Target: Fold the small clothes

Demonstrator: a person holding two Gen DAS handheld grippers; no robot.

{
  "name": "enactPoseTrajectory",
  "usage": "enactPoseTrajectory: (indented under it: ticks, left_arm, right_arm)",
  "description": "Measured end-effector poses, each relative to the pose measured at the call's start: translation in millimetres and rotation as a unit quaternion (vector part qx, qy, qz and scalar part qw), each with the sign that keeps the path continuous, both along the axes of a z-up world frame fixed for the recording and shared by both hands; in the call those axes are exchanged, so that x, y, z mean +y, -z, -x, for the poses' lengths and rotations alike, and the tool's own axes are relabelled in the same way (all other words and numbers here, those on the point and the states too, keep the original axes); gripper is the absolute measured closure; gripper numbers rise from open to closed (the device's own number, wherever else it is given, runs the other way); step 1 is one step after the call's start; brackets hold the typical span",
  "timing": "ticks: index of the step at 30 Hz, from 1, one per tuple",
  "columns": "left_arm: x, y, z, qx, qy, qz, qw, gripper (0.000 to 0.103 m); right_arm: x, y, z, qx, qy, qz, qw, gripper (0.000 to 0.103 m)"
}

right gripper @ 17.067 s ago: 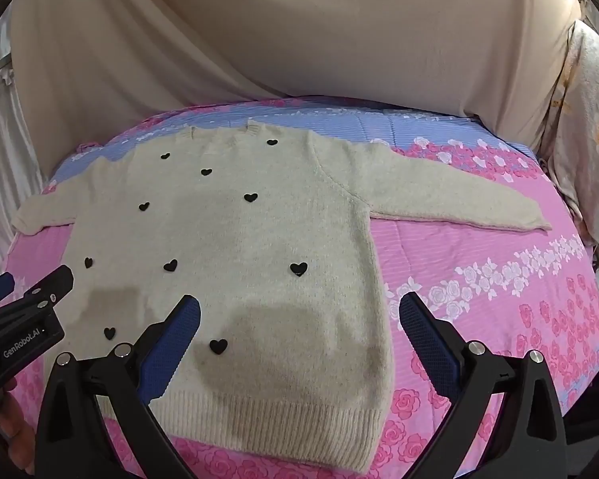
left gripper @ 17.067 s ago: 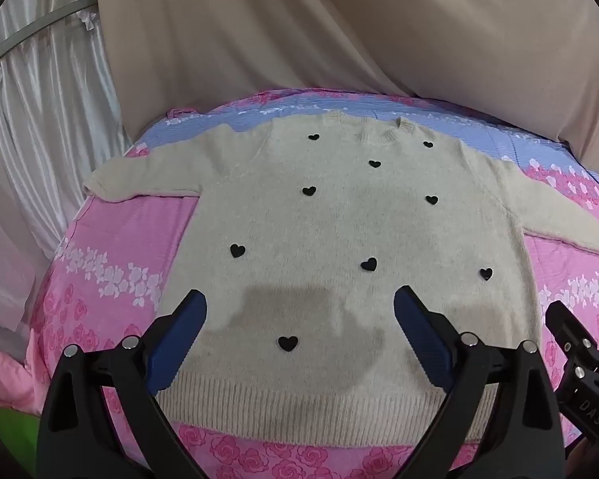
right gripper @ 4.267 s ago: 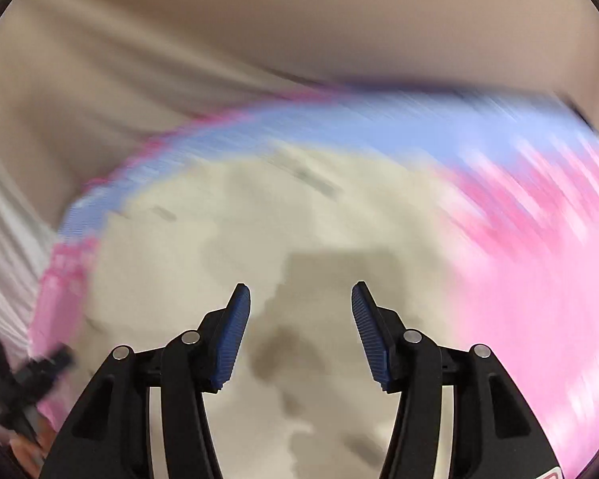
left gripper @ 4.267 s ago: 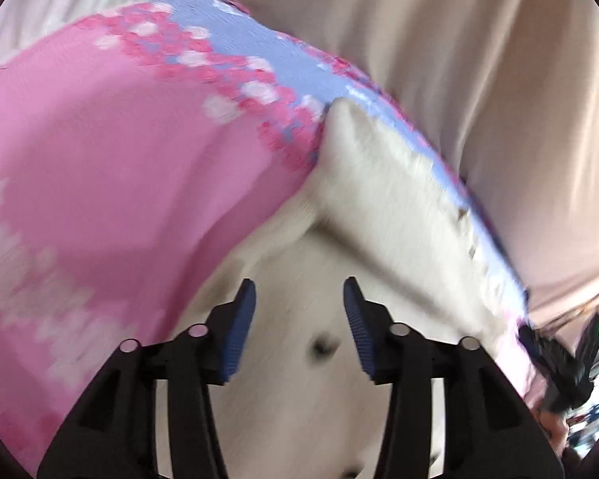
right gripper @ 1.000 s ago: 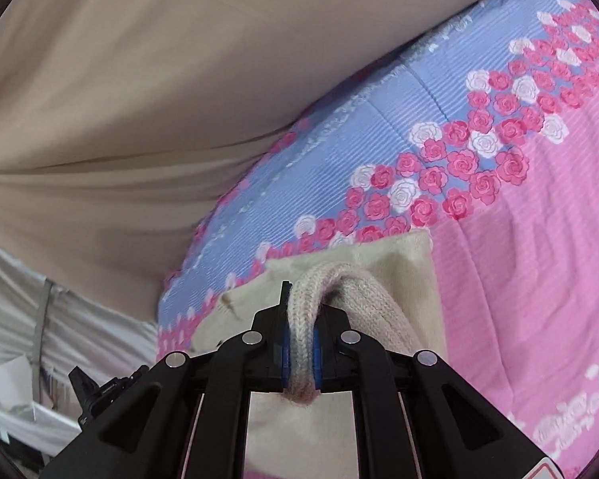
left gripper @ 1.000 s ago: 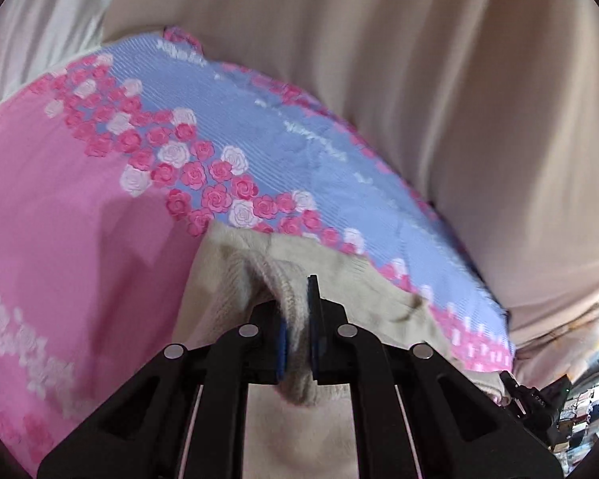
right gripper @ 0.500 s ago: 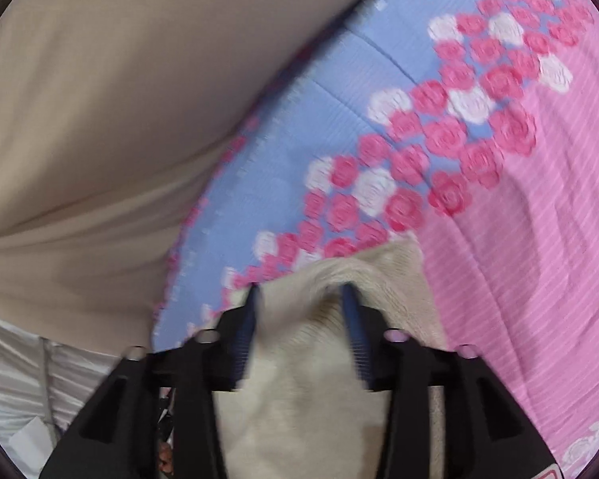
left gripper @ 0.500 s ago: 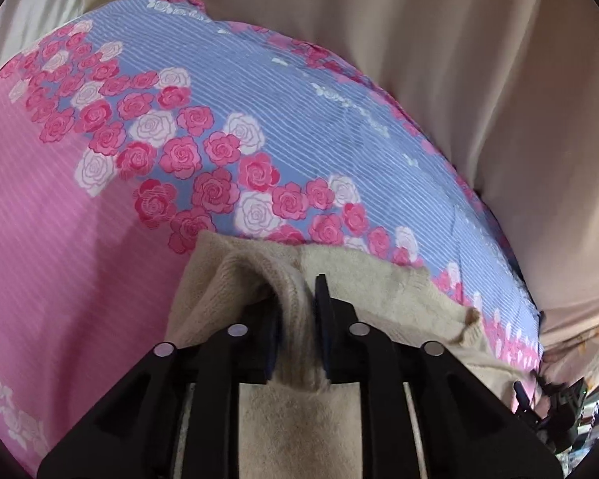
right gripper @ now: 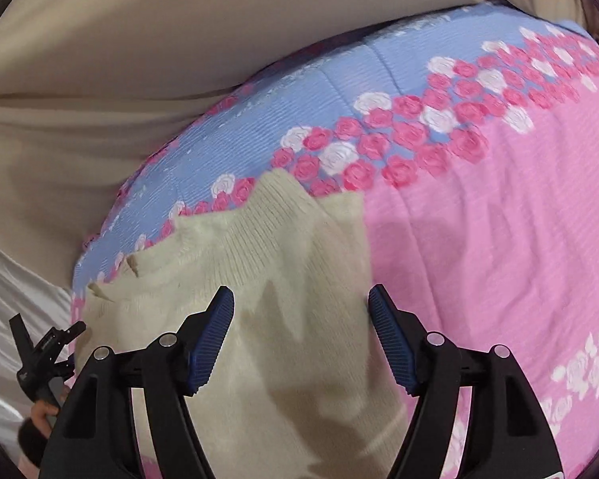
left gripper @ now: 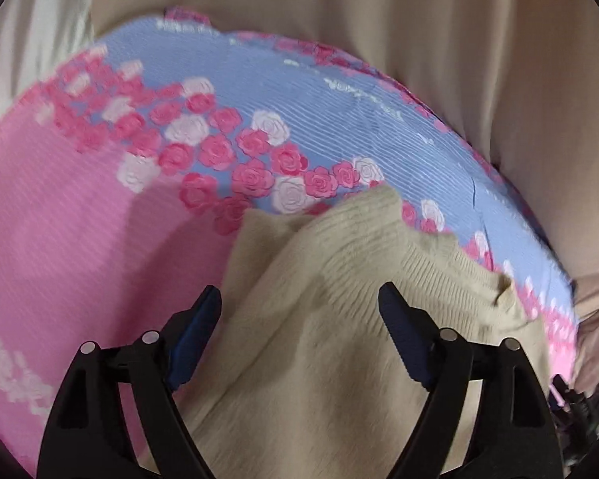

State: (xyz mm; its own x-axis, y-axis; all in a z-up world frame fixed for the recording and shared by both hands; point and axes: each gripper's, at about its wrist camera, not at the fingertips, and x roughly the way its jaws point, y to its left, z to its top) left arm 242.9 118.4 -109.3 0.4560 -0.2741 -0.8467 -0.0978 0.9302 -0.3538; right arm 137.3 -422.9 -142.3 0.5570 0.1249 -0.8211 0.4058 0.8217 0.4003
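The cream knit sweater (left gripper: 339,299) lies folded on the bed, its ribbed hem turned up toward the far end over the lower layer. It also shows in the right wrist view (right gripper: 283,279). My left gripper (left gripper: 299,311) is open and empty, just above the sweater's left part. My right gripper (right gripper: 301,315) is open and empty over the sweater's right part. The left gripper shows at the lower left of the right wrist view (right gripper: 44,355), in a hand. The black hearts are hidden.
The bedspread (left gripper: 80,219) is pink with a blue band and roses at the far end (right gripper: 379,92). A beige curtain (left gripper: 379,20) hangs behind the bed. White fabric (right gripper: 16,303) hangs at the left side.
Both grippers were shut on the sweater's ribbed hem one second ago. Both have opened and let it go, and the hem now lies on the sweater's far part.
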Motion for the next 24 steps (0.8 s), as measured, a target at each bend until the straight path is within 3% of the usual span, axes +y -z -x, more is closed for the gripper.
enactPoseTrajectory:
  ticks: [2, 3, 4, 6, 8, 11, 12, 13, 14, 18, 20, 22, 24]
  left_arm:
    - [-7, 6, -12, 0.005, 0.020, -0.005, 0.9998, 0.054]
    - [-14, 8, -18, 0.009, 0.045, -0.022, 0.9987, 0.088]
    - [-16, 6, -21, 0.008, 0.055, -0.028, 0.9981, 0.094]
    - [-11, -14, -18, -0.027, 0.051, -0.014, 0.9982, 0.095]
    - [-5, -29, -15, -0.049, 0.041, -0.010, 0.9979, 0.095]
    - [-1, -8, -33, -0.008, 0.025, -0.022, 0.9994, 0.095]
    - [-3, 7, -38, 0.016, 0.029, -0.026, 0.9991, 0.094]
    - [-6, 18, -42, 0.036, 0.031, -0.033, 0.9983, 0.093]
    - [-6, 19, -40, 0.030, 0.027, -0.031, 0.9987, 0.092]
    - [-3, -20, -14, -0.026, 0.023, -0.011, 0.9993, 0.086]
    - [-3, -41, 13, -0.051, 0.034, -0.016, 0.9980, 0.079]
    - [-8, -52, 41, -0.066, 0.062, -0.007, 0.9959, 0.069]
    - [-17, -52, 72, -0.063, 0.089, 0.008, 0.9940, 0.062]
  right_arm:
    - [2, 12, -22, 0.038, -0.021, 0.014, 0.999, 0.037]
    - [3, 13, -27, 0.049, -0.030, 0.019, 0.998, 0.064]
    - [2, 11, -28, 0.048, -0.030, 0.017, 0.998, 0.086]
    - [-7, -8, -18, -0.002, -0.013, -0.002, 1.000, 0.091]
    - [-15, -17, -10, -0.025, 0.004, 0.006, 1.000, 0.091]
    - [-25, 19, -23, 0.044, 0.000, 0.019, 0.999, 0.088]
    - [-27, 30, -27, 0.064, -0.006, 0.014, 0.998, 0.080]
    - [-28, 28, -26, 0.059, -0.003, 0.017, 0.998, 0.080]
    - [-28, 18, -23, 0.050, 0.003, 0.024, 0.998, 0.077]
    - [-18, -30, 8, -0.010, 0.002, 0.057, 0.998, 0.065]
    - [-10, -41, 36, -0.031, -0.009, 0.041, 0.999, 0.065]
    - [0, -41, 56, -0.021, -0.035, 0.020, 0.999, 0.067]
    - [25, -31, 78, -0.005, -0.071, 0.025, 0.997, 0.076]
